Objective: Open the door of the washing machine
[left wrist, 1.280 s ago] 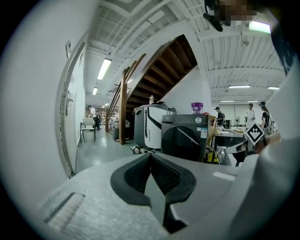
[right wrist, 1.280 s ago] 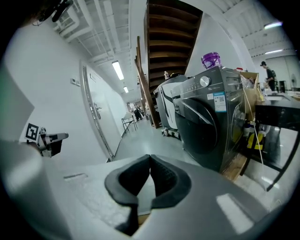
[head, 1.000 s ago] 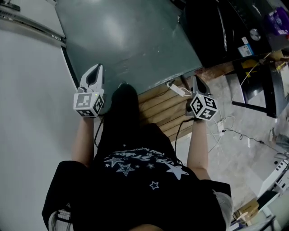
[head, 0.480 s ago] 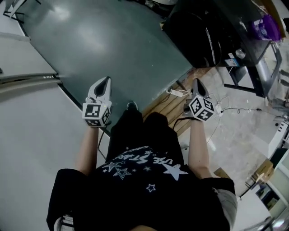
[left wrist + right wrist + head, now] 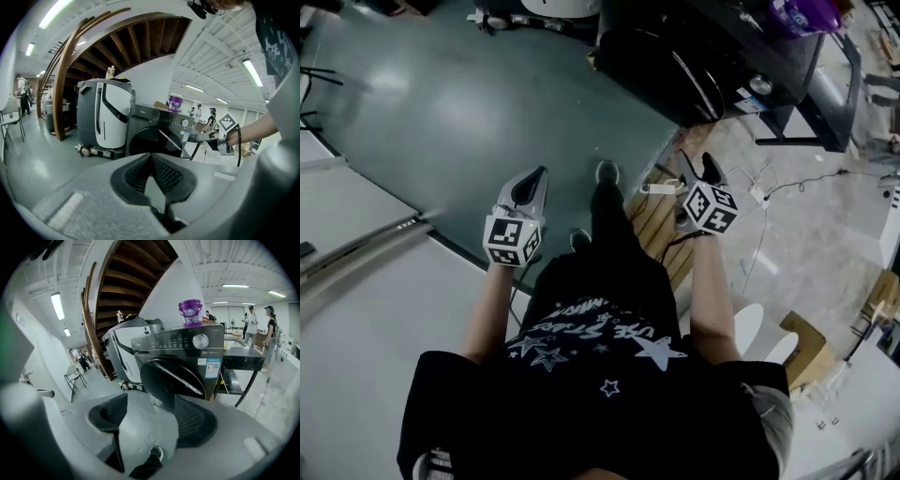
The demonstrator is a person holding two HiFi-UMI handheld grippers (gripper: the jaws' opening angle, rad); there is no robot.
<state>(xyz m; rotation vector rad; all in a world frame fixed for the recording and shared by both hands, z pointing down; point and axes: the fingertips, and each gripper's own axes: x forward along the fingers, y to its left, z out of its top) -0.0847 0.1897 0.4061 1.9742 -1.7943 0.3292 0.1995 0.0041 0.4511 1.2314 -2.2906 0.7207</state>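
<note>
1. Facing the washing machine (image 5: 187,357), I am holding both tools out in front of me. The machine is standing straight ahead of the right tool (image 5: 151,401), well apart from its tips. It is also lying ahead of the left tool (image 5: 150,157).
2. The right tool's jaws have just been opening and are now standing wide. Nothing is sitting between them; only the floor (image 5: 140,427) and my shoe (image 5: 154,453) are showing through the gap.
3. The left tool is carrying nothing, and its pads are meeting at the tips.
4. The round dark door (image 5: 173,378) is facing the right tool and is looking closed to me. A pale slanting bar (image 5: 180,376) is crossing it, and I am judging that to be the handle. I cannot tell from here which side the hinge is on.
5. I am planning to use the right tool, since it is the one already spread. I am aiming to bring it in squarely until the bar is lying between the pads, and only then to close.
6. I am intending to pull along the door's own swing rather than straight back, so the pads are not sliding off.
7. I am minding the power strip (image 5: 659,188) on the floor just below the right tool. I am also pulling gently because of the purple tub (image 5: 191,312) standing on top of the machine.
</note>
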